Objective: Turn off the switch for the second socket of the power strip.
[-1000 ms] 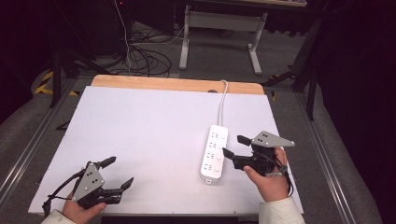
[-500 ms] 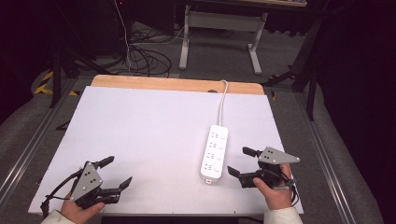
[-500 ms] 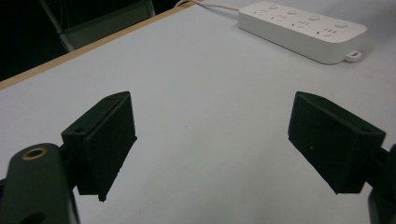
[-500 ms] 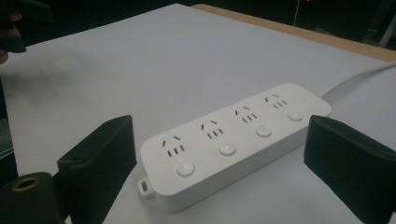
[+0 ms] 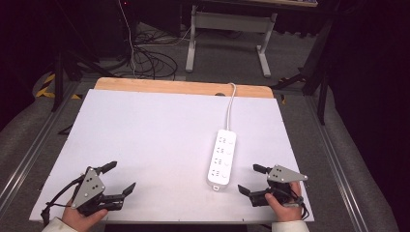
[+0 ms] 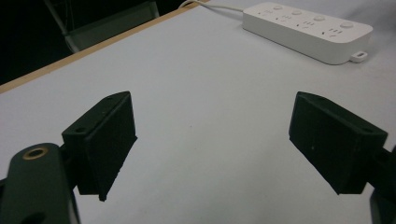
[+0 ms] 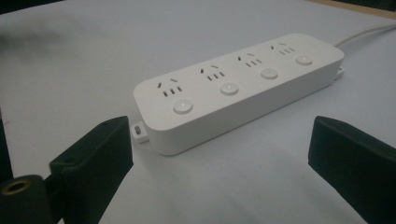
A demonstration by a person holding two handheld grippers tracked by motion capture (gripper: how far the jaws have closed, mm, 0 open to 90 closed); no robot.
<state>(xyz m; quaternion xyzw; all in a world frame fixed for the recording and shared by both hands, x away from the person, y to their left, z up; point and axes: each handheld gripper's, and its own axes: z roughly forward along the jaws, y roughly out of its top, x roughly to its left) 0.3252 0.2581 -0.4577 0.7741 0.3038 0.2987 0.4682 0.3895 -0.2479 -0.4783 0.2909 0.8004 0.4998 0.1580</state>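
Observation:
A white power strip (image 5: 222, 158) with several sockets lies flat on the white table top (image 5: 145, 135), right of centre, and its cord (image 5: 231, 108) runs off the back edge. My right gripper (image 5: 247, 179) sits low near the front edge, just right of the strip's near end and apart from it. Its jaws have just been opening and stand open with nothing between them. In the right gripper view the strip (image 7: 238, 93) lies just ahead of the gripper (image 7: 219, 149). My left gripper (image 5: 122, 176) rests open and empty at the front left; the strip (image 6: 308, 28) lies far off.
A wooden strip (image 5: 169, 87) borders the table's back edge. Beyond it on the floor lie dark cables (image 5: 145, 58) and a grey desk frame (image 5: 227, 24). Metal rails (image 5: 338, 154) run along both table sides.
My right gripper has sunk and drawn back toward the front edge, away from the strip's side, and its jaws have spread wider. The left gripper has stayed put.

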